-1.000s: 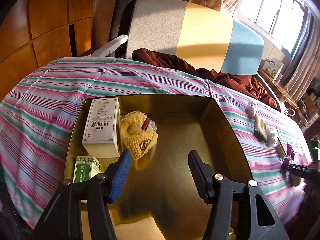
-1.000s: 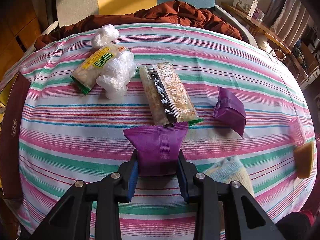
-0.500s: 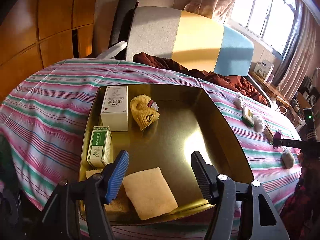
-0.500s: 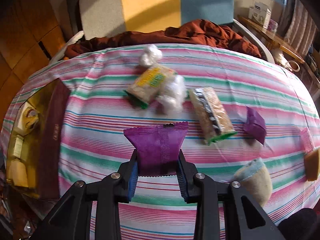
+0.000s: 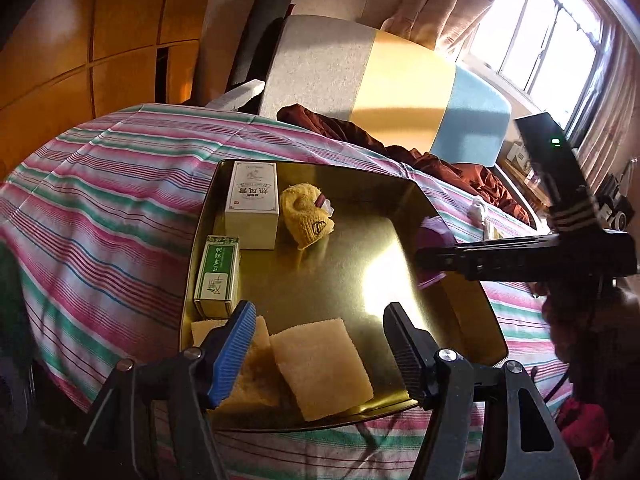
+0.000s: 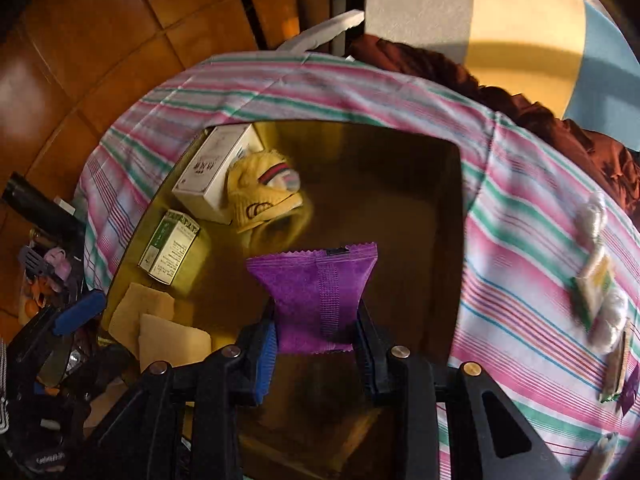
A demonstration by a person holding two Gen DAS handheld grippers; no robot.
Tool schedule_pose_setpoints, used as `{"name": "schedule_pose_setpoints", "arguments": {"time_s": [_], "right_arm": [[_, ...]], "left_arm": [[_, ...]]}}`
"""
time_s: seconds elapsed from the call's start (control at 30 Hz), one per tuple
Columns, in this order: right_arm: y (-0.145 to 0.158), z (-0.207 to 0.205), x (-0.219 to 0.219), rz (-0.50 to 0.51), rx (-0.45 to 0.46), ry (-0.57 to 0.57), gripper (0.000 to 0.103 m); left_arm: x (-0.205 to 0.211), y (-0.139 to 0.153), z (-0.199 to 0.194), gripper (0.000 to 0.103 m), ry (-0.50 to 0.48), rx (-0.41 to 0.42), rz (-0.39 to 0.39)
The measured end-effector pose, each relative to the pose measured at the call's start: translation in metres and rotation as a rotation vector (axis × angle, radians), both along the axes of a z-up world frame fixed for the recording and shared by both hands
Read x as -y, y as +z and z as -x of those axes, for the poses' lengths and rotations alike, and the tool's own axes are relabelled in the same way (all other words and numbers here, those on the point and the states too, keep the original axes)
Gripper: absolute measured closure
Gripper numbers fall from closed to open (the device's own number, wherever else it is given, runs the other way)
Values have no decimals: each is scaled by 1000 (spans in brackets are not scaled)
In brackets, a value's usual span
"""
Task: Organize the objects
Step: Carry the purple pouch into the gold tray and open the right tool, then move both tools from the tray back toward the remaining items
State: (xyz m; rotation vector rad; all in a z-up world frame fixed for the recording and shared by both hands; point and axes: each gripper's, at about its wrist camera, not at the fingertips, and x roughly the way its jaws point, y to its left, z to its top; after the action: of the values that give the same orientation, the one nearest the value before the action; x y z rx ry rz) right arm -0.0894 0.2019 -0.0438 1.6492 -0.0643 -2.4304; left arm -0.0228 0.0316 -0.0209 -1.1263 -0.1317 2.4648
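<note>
My right gripper (image 6: 316, 340) is shut on a purple snack packet (image 6: 318, 292) and holds it above the gold tray (image 6: 420, 200). In the left wrist view the right gripper (image 5: 424, 258) reaches in from the right over the tray's right rim (image 5: 452, 280), with the purple packet (image 5: 434, 232) partly hidden behind it. My left gripper (image 5: 320, 344) is open and empty over the tray's near edge. In the tray lie a white box (image 5: 252, 210), a green box (image 5: 218, 276), a yellow knit sock (image 5: 306, 220) and two beige sponges (image 5: 320, 360).
The tray sits on a striped pink and green cloth (image 5: 100, 216). More snack packets and white plastic wads (image 6: 600, 292) lie on the cloth right of the tray. A brown garment (image 5: 460, 168) and a colour-block chair back (image 5: 380, 80) stand behind.
My right gripper has carried the purple packet left from over the cloth to above the tray. My left gripper has drawn back slightly toward the tray's near edge.
</note>
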Motion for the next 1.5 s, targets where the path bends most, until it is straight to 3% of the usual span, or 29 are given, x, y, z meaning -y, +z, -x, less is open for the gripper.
{"name": "schedule_pose_setpoints", "arguments": {"time_s": [0.2,0.43,0.63,0.83,1.2,1.5], "right_arm": [[-20,27,28,-11,48,8,68],[-14,23,25,33,24,-14,39],[2,-2,6,36,-34,-62,33],[16,-41,-25,7,-98,-118,22],[19,-98,-109,-25,-130,-303,20],[21,-128,-202,-68,-133,-525,18]], "left_arm": [[17,-6,0,35,32,15,-10],[24,-11,3,34,50,31,-12],[20,-12,2,34,47,36,-5],[9,-7,-1,34,21,31,20],[-29,9,-14,30,-41,-44,114],[-69,17,-20,24,-124,-75,172]]}}
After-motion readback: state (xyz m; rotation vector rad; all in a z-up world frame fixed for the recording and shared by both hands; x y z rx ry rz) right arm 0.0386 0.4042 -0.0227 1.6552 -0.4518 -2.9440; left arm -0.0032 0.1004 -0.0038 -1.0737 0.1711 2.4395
